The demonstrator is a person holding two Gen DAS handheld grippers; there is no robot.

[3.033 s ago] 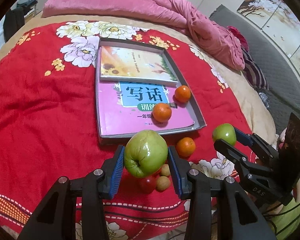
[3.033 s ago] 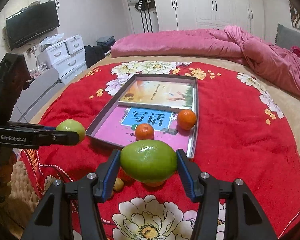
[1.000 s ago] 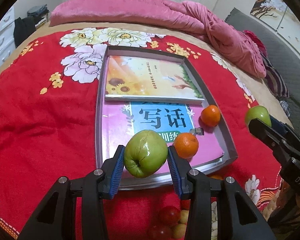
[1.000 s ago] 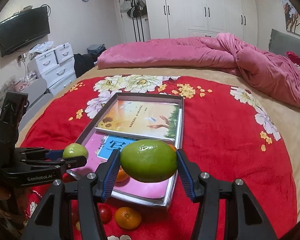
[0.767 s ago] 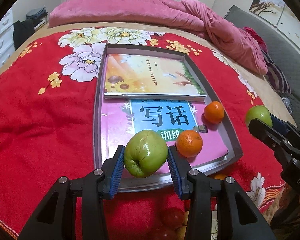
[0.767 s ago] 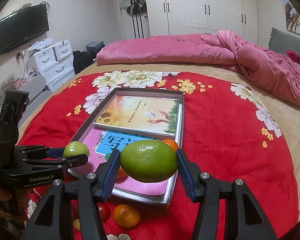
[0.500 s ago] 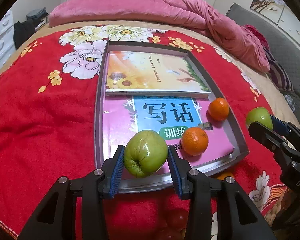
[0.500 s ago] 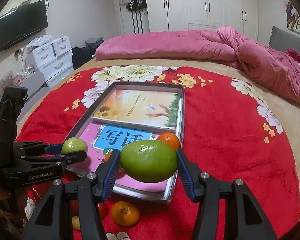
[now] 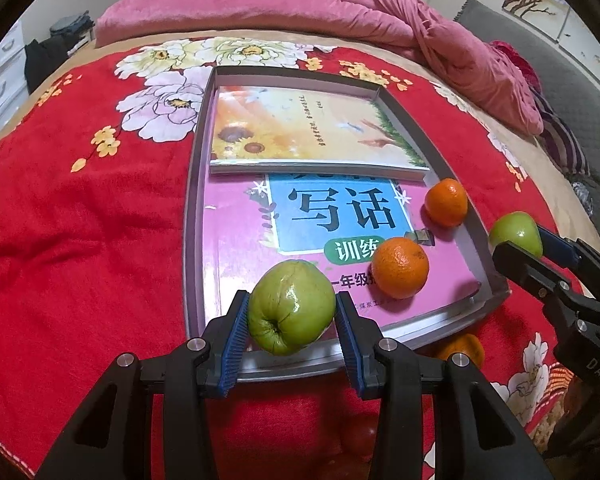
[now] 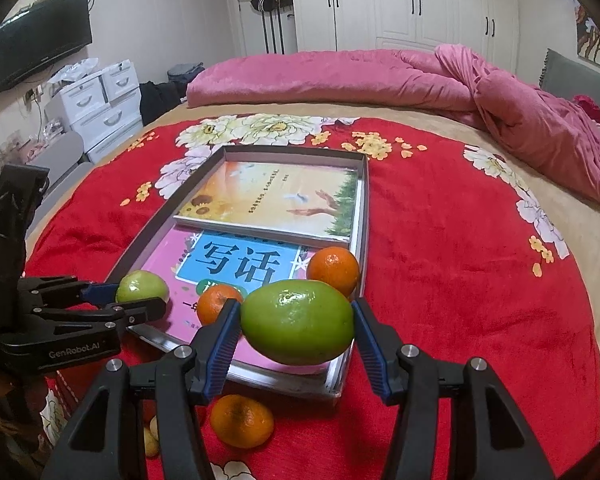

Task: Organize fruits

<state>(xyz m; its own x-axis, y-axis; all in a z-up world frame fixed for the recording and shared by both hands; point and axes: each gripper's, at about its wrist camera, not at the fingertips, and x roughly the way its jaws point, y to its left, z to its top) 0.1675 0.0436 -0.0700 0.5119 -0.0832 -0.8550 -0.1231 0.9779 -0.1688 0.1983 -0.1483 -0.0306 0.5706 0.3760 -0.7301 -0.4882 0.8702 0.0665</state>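
1. A bed (image 10: 480, 280) is covered by a red floral blanket (image 9: 80, 240); a pink duvet (image 10: 340, 76) is bunched along the far edge.
2. A shallow grey tray (image 9: 192, 216) is laid on the blanket toward the near edge of the bed. Two books are seen inside it: a sunflower-cover book (image 9: 300, 128) at the far end, overlapping a pink workbook (image 9: 240, 240) at the near end.
3. Left tool (image 9: 292, 316): a green apple (image 9: 292, 306) is clamped between the blue pads, stem hollow turned toward the camera. It is held over the tray's near end, by the near-left corner. Whether it touches the workbook cannot be told.
4. Right tool (image 10: 296, 330): a second, more oval green apple (image 10: 298, 328) is gripped at both sides, held over the tray's near-right corner. Contact with the tray cannot be told.
5. In each wrist view the other tool is seen at the side with its apple in the pads.
6. Two tangerines are lying in the tray on the workbook: one (image 9: 400, 268) near the middle of the near end, one (image 9: 446, 202) against the right wall.
7. A third tangerine (image 10: 240, 420) is lying on the blanket just outside the tray's near wall.
8. Small red fruit (image 9: 360, 432) and small yellowish fruit (image 10: 152, 436) are lying on the blanket nearer the bed's edge; kinds cannot be told.
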